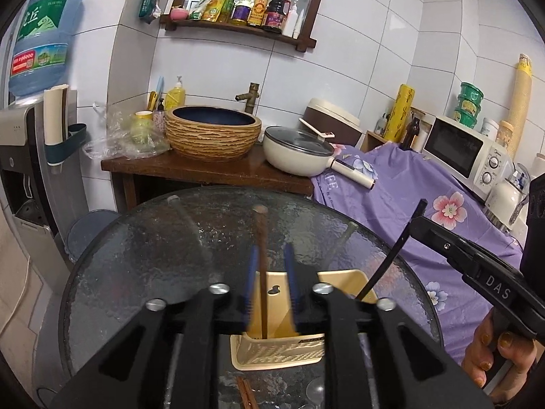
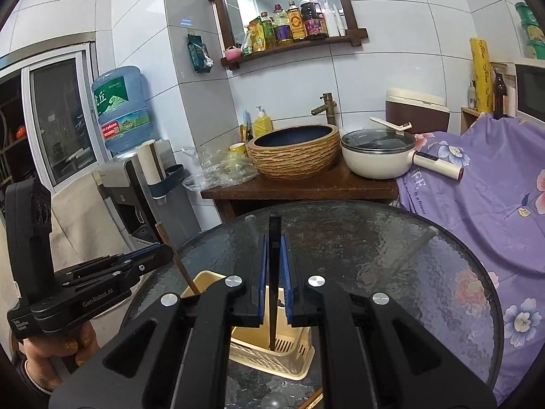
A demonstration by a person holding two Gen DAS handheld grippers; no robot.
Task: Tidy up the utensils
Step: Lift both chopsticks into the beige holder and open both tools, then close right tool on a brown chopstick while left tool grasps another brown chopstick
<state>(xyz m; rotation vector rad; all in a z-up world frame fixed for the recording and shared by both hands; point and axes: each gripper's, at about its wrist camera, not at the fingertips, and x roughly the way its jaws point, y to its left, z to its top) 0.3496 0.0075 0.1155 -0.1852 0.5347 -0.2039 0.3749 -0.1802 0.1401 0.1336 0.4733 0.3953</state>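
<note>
Nearest, loose brown wooden chopsticks (image 1: 246, 393) lie on the round textured-glass table (image 1: 143, 255), not yet sorted.

Risk: I judge either stick could snag the beige slotted plastic utensil holder (image 1: 276, 351) and tip it if released off-line, since the holder looks light.

My left gripper (image 1: 270, 272) has jaws parted around a brown wooden chopstick (image 1: 261, 259), whose tip is inside the holder.

My right gripper (image 2: 272, 272) pinches a slim black utensil (image 2: 273, 272), tip down in the holder's right compartment.
</note>
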